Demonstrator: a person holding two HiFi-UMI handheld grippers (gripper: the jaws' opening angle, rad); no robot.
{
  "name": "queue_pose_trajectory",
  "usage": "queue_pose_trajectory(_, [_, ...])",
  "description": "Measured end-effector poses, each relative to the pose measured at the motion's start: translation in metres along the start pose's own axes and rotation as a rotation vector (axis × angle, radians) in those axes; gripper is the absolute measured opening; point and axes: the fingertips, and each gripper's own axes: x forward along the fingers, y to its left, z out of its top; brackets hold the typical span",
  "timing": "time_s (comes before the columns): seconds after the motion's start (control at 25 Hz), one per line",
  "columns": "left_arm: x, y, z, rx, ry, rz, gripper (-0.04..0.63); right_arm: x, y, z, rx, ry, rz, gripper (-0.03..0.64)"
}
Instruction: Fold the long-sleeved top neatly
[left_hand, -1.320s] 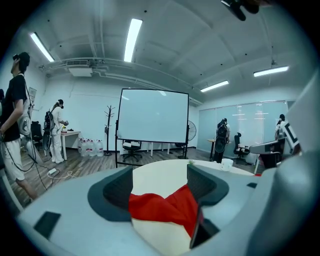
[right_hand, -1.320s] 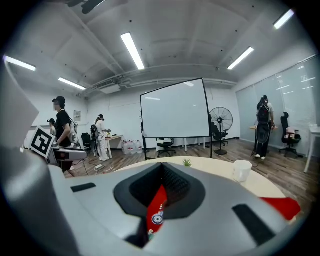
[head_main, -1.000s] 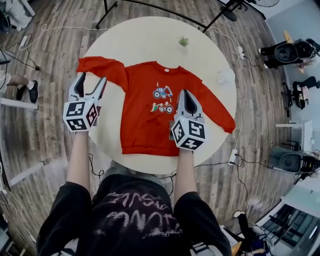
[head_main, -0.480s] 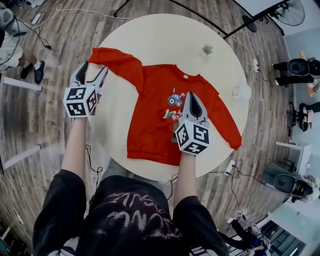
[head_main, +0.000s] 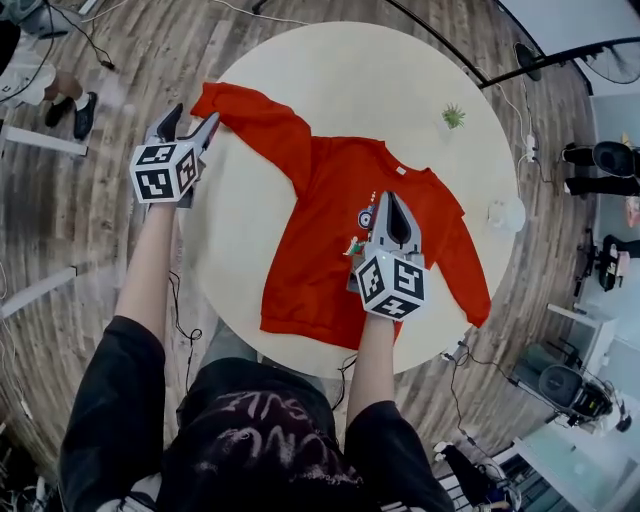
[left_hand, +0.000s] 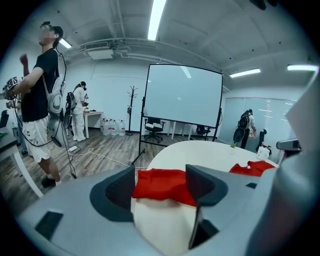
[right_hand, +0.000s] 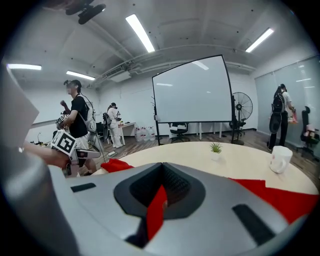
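- Setting: open office with a wood-plank floor (head_main: 80, 250). A round cream tabletop (head_main: 300, 80) stands at centre. A small green potted plant (head_main: 453, 116) and a white cup (head_main: 505, 213) sit on its far right side.
- Task item: a red long-sleeved top with a small vehicle print (head_main: 320, 250). It lies flat and front up on the tabletop, hem toward the person and both sleeves spread. Its sleeve on the view's left (head_main: 250, 115) runs out to the tabletop's edge.
- Left gripper (head_main: 190, 122): jaws apart, clamped on nothing. It is at the tabletop's edge, just beside that sleeve's cuff. The left gripper view frames the cuff between the jaws, with the pads not on it.
- Right gripper (head_main: 392, 205): jaws together. It is over the chest of the top, beside the print.
- Step in hand, as judged: the reach for the first sleeve. No fold is made yet.
- Next move calls for setting the open jaws over the cuff and closing on cloth only. The sleeve then goes across the body, and the right gripper may steady the torso.
- Hard to make out:
  - The right gripper covers part of the print.
  - A red sliver shows in the slit of its shut jaws. This is probably the top beyond rather than pinched cloth, though that is uncertain.
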Motion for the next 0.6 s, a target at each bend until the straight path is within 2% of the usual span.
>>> queue_pose_trajectory(0.2, [0.025, 0.018, -0.014, -0.027, 0.035, 0.002, 0.311, 0.021, 0.000, -0.008, -0.004, 0.020, -0.009, 0.005])
queue_pose_trajectory(0.44, [0.052, 0.040, -0.031, -0.070, 0.083, 0.029, 0.275, 0.040, -0.001, -0.017, 0.000, 0.039, -0.021, 0.005])
queue_pose_trajectory(0.6, [0.063, 0.044, -0.049, -0.072, 0.139, 0.034, 0.265, 0.046, -0.004, -0.027, 0.002, 0.058, -0.028, 0.005])
